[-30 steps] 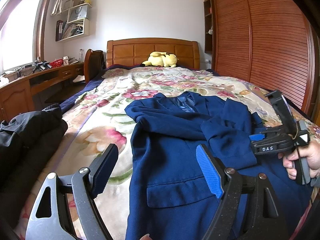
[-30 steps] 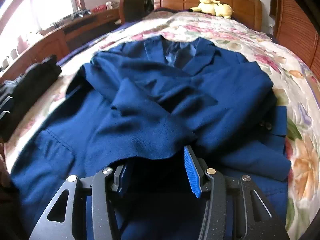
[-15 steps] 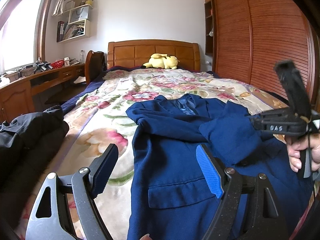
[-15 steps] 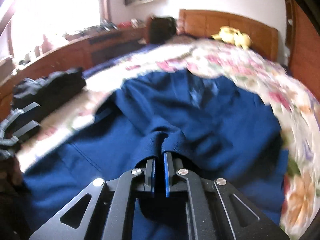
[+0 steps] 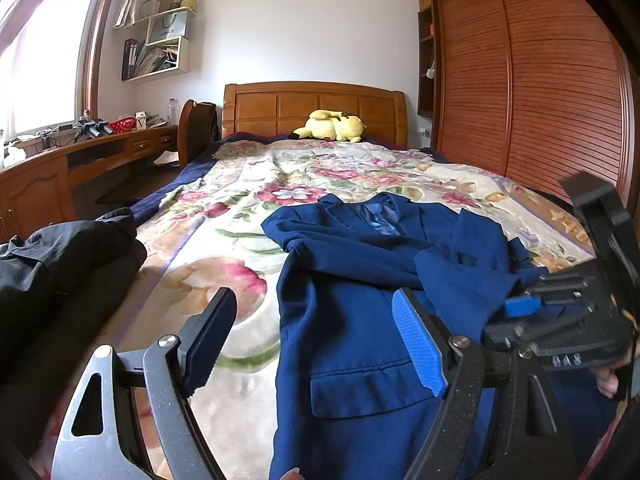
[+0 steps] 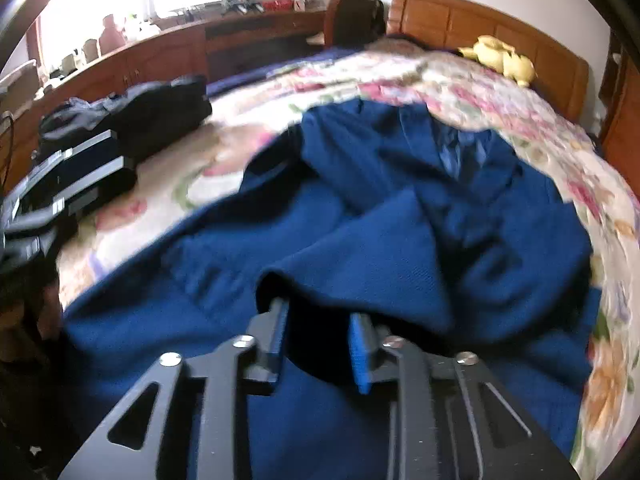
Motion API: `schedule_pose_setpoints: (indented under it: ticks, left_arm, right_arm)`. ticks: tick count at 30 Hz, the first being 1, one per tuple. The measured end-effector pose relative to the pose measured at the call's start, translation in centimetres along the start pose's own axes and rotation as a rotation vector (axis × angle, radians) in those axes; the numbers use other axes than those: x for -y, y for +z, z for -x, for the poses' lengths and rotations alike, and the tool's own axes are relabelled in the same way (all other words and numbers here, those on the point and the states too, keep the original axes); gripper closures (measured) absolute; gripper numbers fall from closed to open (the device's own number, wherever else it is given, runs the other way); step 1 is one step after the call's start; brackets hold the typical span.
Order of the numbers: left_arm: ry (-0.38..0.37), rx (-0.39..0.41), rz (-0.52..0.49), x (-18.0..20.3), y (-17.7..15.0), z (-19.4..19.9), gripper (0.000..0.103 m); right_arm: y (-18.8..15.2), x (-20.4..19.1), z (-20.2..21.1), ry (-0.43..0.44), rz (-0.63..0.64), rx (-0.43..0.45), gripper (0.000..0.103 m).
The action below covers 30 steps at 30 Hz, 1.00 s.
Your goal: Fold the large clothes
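A dark blue suit jacket (image 5: 360,312) lies face up on the floral bedspread (image 5: 224,248), collar toward the headboard. One sleeve (image 6: 360,256) is folded across its chest. My right gripper (image 6: 318,346) sits at that sleeve's cuff. Its jaws are opening, and the cuff drapes loosely over the fingertips with no pad pressing on it. In the left wrist view the right gripper (image 5: 520,306) shows at the jacket's right side, held by a hand (image 5: 610,378). My left gripper (image 5: 316,340) hovers open over the jacket's lower left edge with nothing in it.
A pile of black clothes (image 5: 60,268) lies at the bed's left edge. A yellow plush toy (image 5: 332,126) rests by the wooden headboard (image 5: 312,106). A desk (image 5: 80,160) runs along the left wall, and a slatted wardrobe (image 5: 540,100) stands on the right.
Half a second ago the right gripper was shut on the sleeve cuff. Its jaws now stand apart and the cuff hangs loose. It has also dropped lower at the jacket's right. The left gripper stayed put.
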<state>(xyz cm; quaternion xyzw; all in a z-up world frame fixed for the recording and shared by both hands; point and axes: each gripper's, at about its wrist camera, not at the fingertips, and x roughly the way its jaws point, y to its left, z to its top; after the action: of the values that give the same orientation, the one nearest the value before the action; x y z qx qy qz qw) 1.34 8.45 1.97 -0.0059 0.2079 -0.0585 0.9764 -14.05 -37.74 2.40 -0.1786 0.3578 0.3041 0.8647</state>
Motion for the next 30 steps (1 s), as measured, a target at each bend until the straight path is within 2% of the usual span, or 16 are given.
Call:
schedule_pose_setpoints:
  ticks: [5,11,14,18,22,25,26,27,28,30]
  left_arm:
    - [-0.001,0.002,0.0,0.0,0.0,0.0,0.022]
    - [-0.001,0.002,0.0,0.0,0.1,0.0,0.022]
    - [-0.001,0.001,-0.001,0.1,0.1,0.1,0.022]
    - [-0.003,0.001,-0.011,0.2,0.1,0.1,0.022]
    - [-0.008,-0.005,-0.014,0.2,0.1,0.0,0.022]
    - [-0.013,-0.008,-0.006,0.0,0.2,-0.1,0.022]
    - [-0.013,-0.007,-0.004,0.0,0.2,0.0,0.022]
    - [-0.014,-0.005,-0.001,-0.1,0.3,0.0,0.022]
    - [-0.014,-0.005,0.001,-0.2,0.3,0.0,0.022]
    - [-0.014,-0.001,0.006,-0.5,0.4,0.2,0.022]
  right_arm:
    - [-1.5,0.2,2.2,0.004,-0.006,0.013,0.061]
    - [-1.6,1.5,7.3,-0.032,-0.045,0.179,0.061]
    - [-1.1,4.0,7.7,-0.045,-0.088,0.212,0.059]
    - [-0.2,7.2,3.9,-0.072,-0.147,0.14,0.059]
    - [-0.4,9.0,-0.3,0.004,-0.23,0.031,0.059]
    - [-0.9,8.9,-2.2,0.054,-0.249,-0.027,0.059]
    - [-0.9,8.9,-2.5,0.07,-0.247,-0.037,0.061]
    - [-0.7,9.1,-2.5,0.098,-0.244,-0.046,0.077]
    - [-0.5,8.8,-2.7,0.136,-0.233,-0.053,0.102]
    - [0.5,8.5,-2.6,0.175,-0.209,-0.042,0.102]
